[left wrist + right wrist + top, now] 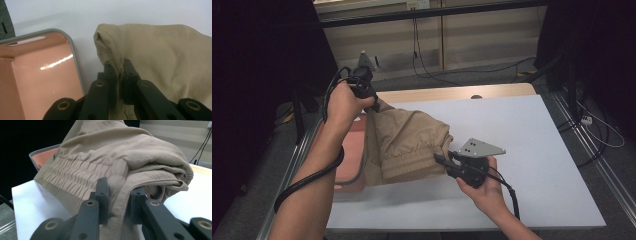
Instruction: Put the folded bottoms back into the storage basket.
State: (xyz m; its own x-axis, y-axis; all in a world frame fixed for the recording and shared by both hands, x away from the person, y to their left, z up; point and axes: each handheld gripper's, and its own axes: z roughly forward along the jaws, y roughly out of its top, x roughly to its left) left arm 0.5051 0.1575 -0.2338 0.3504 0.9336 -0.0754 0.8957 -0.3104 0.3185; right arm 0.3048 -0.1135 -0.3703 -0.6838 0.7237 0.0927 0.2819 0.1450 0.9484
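A tan garment with an elastic ribbed band hangs bunched between my two grippers, above the left part of the white table. My left gripper is raised at the far left and is shut on a corner of the cloth; its pads pinch the fold. My right gripper is nearer and lower, shut on the cloth's edge by the elastic band, with fabric squeezed between its jaws.
A pink tray with a grey rim sits at the table's left edge, partly under the garment; its inside holds nothing. Cables run over the floor behind the table. The table's right half is bare white.
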